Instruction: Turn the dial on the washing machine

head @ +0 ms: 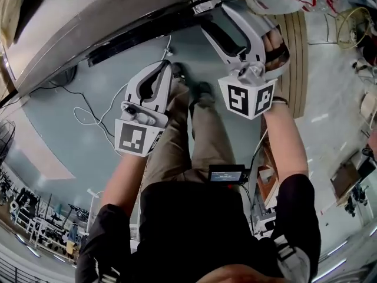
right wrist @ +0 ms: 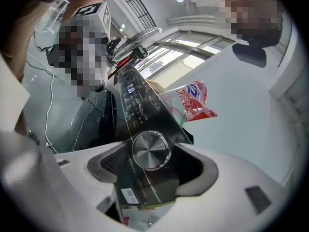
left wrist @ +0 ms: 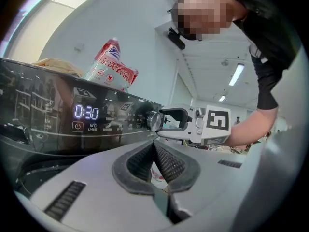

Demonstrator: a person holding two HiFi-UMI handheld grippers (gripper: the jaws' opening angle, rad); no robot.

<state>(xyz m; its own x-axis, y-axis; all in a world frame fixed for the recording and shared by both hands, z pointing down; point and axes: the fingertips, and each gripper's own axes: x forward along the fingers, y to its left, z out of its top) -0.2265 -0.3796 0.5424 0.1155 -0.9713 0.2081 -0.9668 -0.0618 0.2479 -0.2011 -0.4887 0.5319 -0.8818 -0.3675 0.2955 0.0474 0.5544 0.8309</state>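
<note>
Left gripper (left wrist: 155,143): closest thing in its own view. Pads pressed together at the tips, nothing between them. It hangs nearer me than the right one.
Right gripper (head: 219,7): up at the far panel, fingers spread, one on each side of the dial (right wrist: 151,151). Honestly can't tell if the pads touch it, it looks super close.
Dial spot: on the dark control panel (left wrist: 48,124) of the washing machine (head: 88,34), right of the lit 0:30 display (left wrist: 87,112).
Hidden stuff: in my head view the right gripper blocks the dial.
Bag (left wrist: 112,65): red and white, sits on top of the machine. Can't see what's inside.
</note>
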